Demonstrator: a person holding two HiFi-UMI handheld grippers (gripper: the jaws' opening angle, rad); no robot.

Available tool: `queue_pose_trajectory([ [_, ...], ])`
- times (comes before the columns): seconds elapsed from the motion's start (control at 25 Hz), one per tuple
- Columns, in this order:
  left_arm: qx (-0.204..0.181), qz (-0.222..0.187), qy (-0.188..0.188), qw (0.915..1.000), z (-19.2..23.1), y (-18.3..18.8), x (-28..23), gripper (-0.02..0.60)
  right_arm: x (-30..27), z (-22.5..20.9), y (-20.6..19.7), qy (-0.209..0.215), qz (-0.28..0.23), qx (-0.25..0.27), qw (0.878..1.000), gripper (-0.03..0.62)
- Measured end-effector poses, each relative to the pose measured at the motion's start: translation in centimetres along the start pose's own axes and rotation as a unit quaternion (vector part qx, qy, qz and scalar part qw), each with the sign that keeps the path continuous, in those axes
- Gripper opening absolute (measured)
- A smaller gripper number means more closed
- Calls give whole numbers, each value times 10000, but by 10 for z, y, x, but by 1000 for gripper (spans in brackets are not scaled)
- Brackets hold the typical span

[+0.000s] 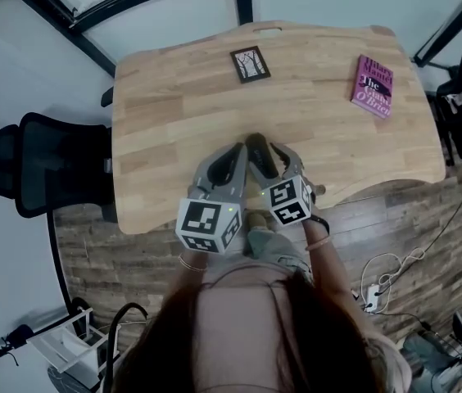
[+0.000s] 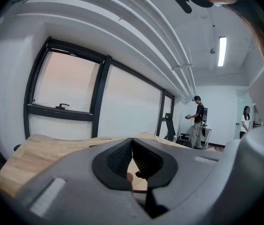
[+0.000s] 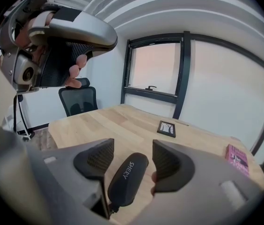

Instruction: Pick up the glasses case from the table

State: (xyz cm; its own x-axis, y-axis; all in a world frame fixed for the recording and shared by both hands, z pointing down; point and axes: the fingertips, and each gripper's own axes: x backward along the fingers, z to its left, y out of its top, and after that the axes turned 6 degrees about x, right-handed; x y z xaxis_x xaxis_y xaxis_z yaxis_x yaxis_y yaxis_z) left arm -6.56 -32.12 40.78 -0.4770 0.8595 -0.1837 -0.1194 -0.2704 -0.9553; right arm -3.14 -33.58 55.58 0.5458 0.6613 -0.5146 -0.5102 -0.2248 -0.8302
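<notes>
right claw [image 3: 133, 145]: spread, tilted down at the surface [image 1: 174, 121], with the glasses case [image 3: 128, 179] lying lengthwise in the gap. Neither pad is on it yet.
left claw [image 2: 132, 140]: tips pressed together, pinching nothing, parked just beside the right one.
where the case is: flat on the wood near the front edge, right in front of the person.
why like this: my guess is the straddle lines the pads up on the case's narrow sides for a clean squeeze, and the left one is only keeping out of the way.
container: the case is zipped shut, no idea what's inside.
other stuff: pink book [image 1: 373, 86] and small framed picture [image 1: 250, 64], both well apart from the case.
</notes>
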Motion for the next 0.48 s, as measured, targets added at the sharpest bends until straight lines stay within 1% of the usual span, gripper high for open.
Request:
queue_pose_trajectory([
  [0.48,6,125,63,9999,7,-5,-13,11,-27,8,-33,244,348,-51,9991,285],
])
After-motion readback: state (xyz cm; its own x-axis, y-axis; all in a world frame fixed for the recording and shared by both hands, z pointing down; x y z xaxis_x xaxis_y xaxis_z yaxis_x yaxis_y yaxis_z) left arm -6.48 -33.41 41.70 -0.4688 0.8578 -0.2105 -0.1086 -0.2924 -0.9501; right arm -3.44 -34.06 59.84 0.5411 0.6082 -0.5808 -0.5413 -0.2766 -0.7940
